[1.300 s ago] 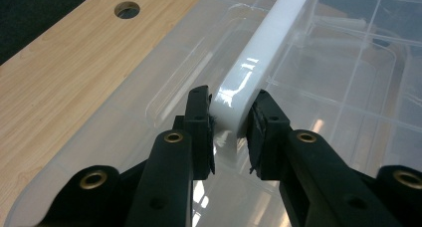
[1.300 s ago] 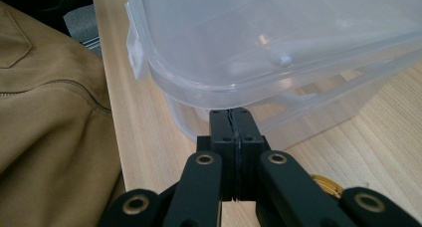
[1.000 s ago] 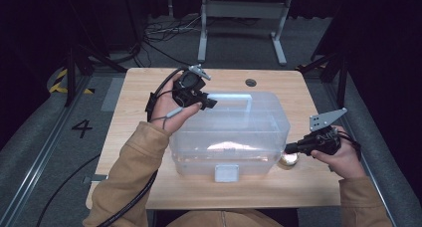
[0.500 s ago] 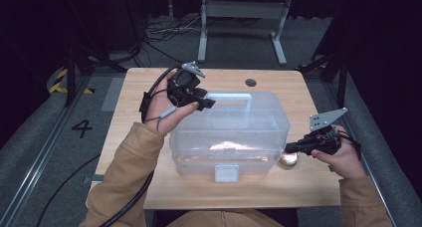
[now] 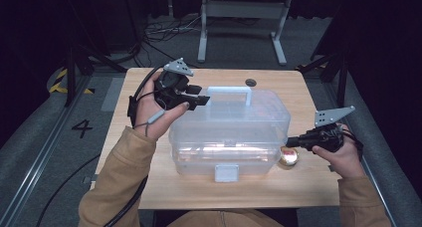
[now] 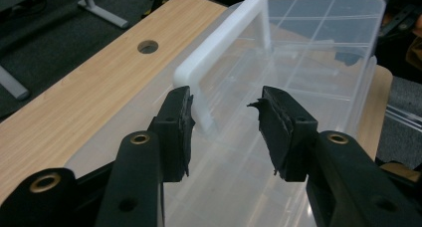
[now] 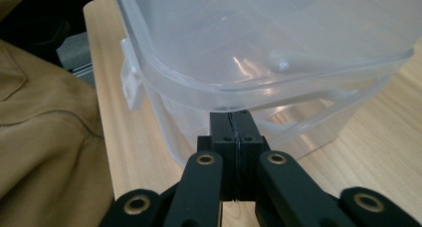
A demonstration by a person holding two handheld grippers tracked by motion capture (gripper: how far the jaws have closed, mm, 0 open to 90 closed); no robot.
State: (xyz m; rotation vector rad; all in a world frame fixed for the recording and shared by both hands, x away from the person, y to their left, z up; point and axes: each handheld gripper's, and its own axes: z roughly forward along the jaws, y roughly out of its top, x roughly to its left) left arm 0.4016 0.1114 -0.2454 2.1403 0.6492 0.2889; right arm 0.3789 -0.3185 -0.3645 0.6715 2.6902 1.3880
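A clear plastic storage box (image 5: 234, 137) with a white handle (image 5: 229, 91) on its lid stands mid-table. My left gripper (image 5: 199, 96) hovers over the lid's left end, open. Its jaws have just been closing a little after spreading. In the left gripper view the handle's (image 6: 219, 43) near post shows in the left gripper's (image 6: 225, 100) gap, close beside one pad (image 6: 181, 120), and no pad presses it. My right gripper (image 5: 289, 143) is shut with nothing in it. In the right gripper view its tips (image 7: 232, 116) sit against the box wall (image 7: 278, 122) just under the lid rim.
The wooden table (image 5: 283, 85) has a round cable hole (image 5: 251, 82) behind the box. A small gold round object (image 5: 288, 156) lies by the box's right front corner. A white latch (image 5: 226, 173) hangs on the box front. A tan sleeve (image 7: 45, 117) is near the right gripper.
The left gripper has lifted slightly and drawn back from the handle, with its jaws wider apart than a second ago. The right hand and the box have stayed still.
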